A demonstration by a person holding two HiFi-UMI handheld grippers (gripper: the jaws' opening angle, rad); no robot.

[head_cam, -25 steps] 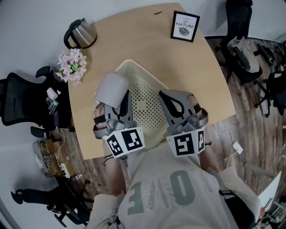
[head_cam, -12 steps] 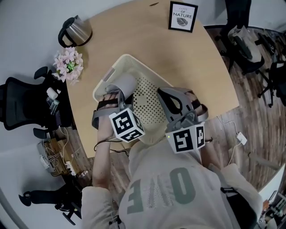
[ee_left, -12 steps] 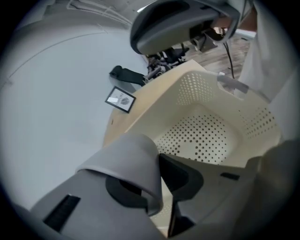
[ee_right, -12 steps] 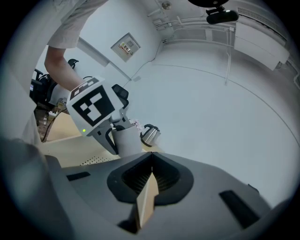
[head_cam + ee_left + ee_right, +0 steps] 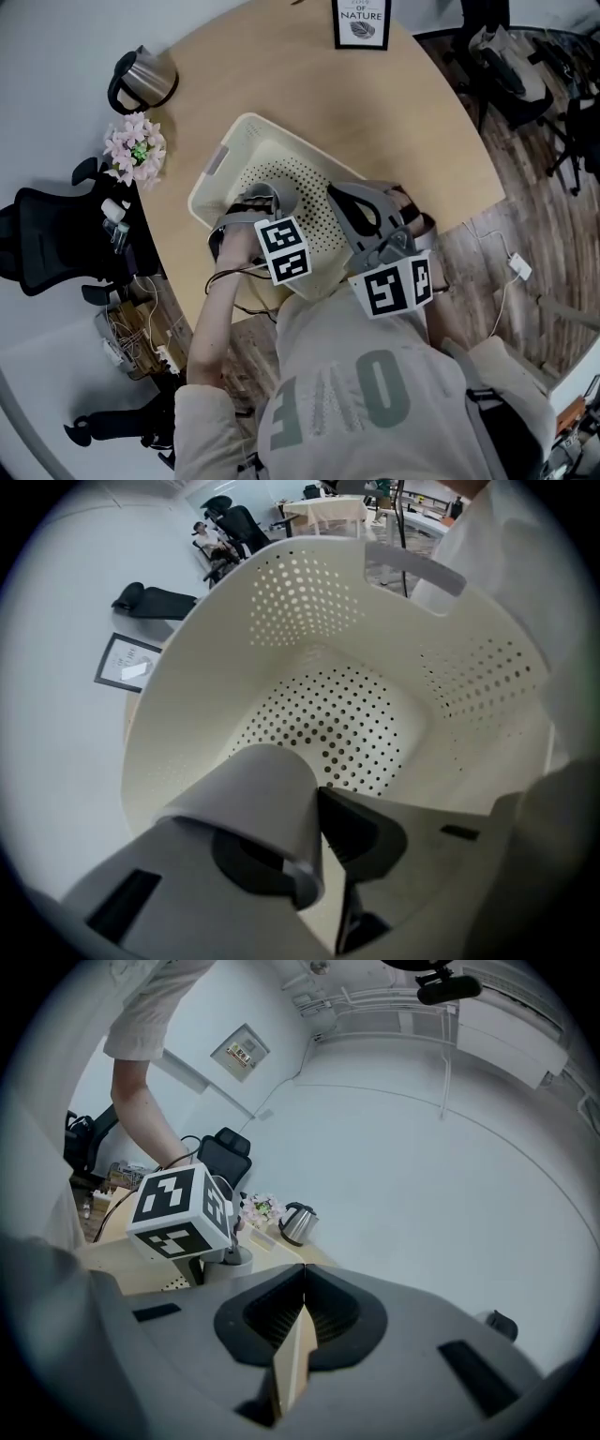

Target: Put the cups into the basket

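Observation:
A pale grey cup [image 5: 253, 794] is pinched by its wall between the jaws of my left gripper [image 5: 314, 832], which is shut on it. It hangs inside the cream perforated basket [image 5: 309, 611], above the holed floor. In the head view the left gripper [image 5: 255, 204] and the cup [image 5: 279, 194] are low in the basket [image 5: 225, 155], near its left side. My right gripper [image 5: 349, 199] hovers over the basket's right part. Its jaws [image 5: 303, 1274] are shut, tips touching, with nothing between them.
On the round wooden table [image 5: 422, 122] stand a steel kettle [image 5: 141, 80], a pink flower bunch [image 5: 134, 150] and a framed print [image 5: 362, 23]. A black office chair [image 5: 47, 234] sits to the left. The table's near edge lies just under the basket.
My left gripper has carried the cup from above the basket's left rim down into the basket. The right gripper has stayed almost still over the basket's right part.

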